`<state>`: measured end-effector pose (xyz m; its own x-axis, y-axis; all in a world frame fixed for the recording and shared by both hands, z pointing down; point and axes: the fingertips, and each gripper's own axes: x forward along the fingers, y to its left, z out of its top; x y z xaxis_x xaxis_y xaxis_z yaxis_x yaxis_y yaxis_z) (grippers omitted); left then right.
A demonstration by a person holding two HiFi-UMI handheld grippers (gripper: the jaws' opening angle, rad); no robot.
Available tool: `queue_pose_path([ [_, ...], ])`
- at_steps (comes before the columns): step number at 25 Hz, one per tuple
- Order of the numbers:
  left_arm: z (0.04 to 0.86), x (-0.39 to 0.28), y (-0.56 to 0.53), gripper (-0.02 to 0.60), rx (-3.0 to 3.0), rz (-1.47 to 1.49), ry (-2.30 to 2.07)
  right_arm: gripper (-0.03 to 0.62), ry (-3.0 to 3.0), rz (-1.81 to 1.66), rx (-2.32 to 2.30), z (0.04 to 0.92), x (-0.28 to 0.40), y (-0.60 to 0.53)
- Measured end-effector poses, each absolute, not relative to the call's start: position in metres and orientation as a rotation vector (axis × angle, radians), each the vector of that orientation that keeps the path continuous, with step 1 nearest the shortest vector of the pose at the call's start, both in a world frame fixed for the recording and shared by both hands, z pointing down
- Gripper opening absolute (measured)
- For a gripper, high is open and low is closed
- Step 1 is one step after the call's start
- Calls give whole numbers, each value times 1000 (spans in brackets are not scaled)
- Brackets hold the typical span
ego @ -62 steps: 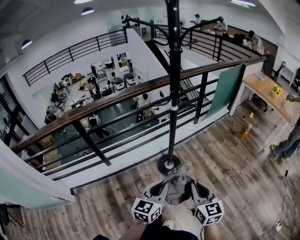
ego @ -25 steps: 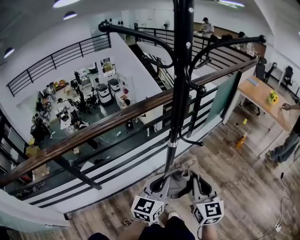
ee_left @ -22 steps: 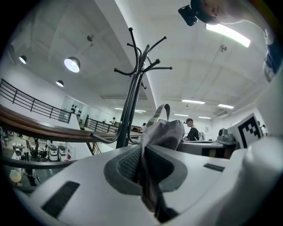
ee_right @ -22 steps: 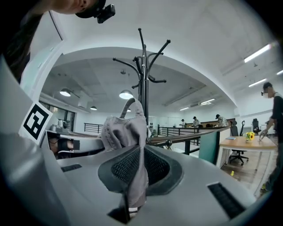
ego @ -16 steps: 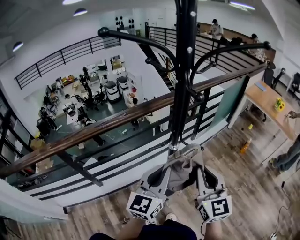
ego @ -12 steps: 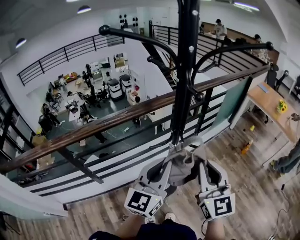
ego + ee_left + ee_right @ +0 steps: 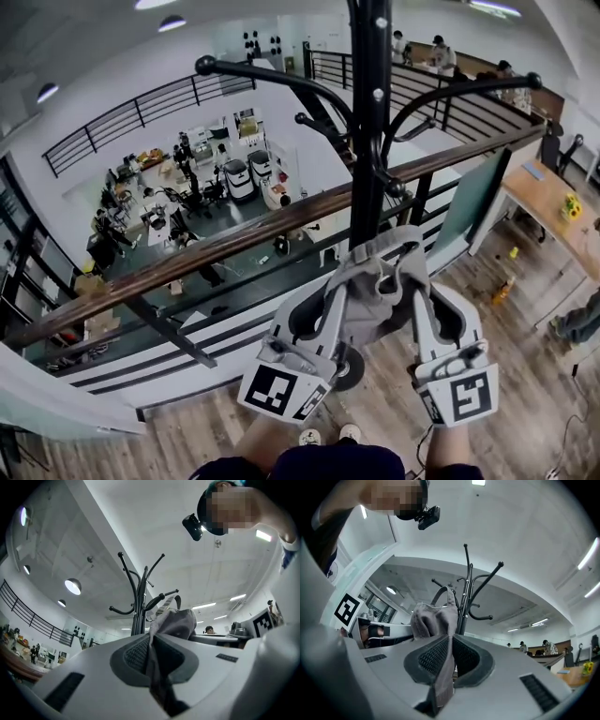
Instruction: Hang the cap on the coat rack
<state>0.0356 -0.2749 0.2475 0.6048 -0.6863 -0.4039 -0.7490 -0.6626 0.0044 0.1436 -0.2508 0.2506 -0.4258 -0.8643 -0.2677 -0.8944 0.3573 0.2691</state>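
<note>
A grey cap hangs between my two grippers, right in front of the black coat rack pole. My left gripper is shut on the cap's left edge, and my right gripper is shut on its right edge. The rack's curved hooks spread out above the cap. In the left gripper view the cap's fabric runs down between the pads, with the rack behind. In the right gripper view the cap is pinched between the pads, next to the rack.
A wooden handrail on a black railing runs just behind the rack, with an open drop to a lower floor beyond. A wooden desk stands at the right, with a bottle on the plank floor and a person's leg at the edge.
Both grippers have lifted the cap up along the pole, from near the rack's base to beside the handrail. They look larger and closer in the head view.
</note>
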Motion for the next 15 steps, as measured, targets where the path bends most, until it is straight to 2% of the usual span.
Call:
queue_pose_path([
  [15,199,31,-302,21,-2670,685,1208,37,2496,559,-1508,199,138,-278],
])
